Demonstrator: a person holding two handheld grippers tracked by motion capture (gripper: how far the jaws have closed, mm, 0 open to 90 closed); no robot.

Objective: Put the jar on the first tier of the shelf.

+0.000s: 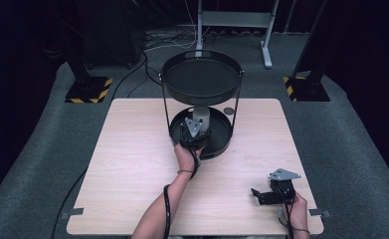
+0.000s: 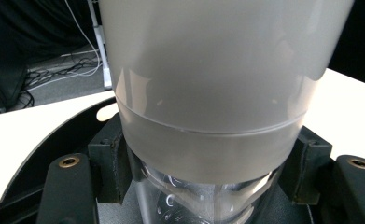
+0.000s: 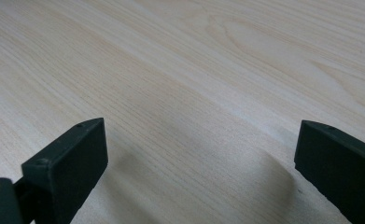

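A frosted white cup (image 1: 201, 116) with a clear base stands in the lower tray (image 1: 223, 143) of a black two-tier stand. My left gripper (image 1: 196, 127) reaches in from the near side and is shut on the cup low down. In the left gripper view the cup (image 2: 217, 84) sits between both pads (image 2: 109, 163), which press its sides, and the tray rim (image 2: 54, 140) curves behind. My right gripper (image 1: 258, 196) rests near the table's front right, jaws pointing left. Its jaws stand wide apart over bare wood (image 3: 194, 70), with nothing between them (image 3: 199, 154).
The stand's upper tray (image 1: 202, 79) hangs over the lower one on thin rods, close above the cup. A small dark disc (image 1: 229, 110) lies on the table behind the stand. The light wooden table (image 1: 132, 164) has free room left and right. Cables and frame legs lie on the floor beyond.
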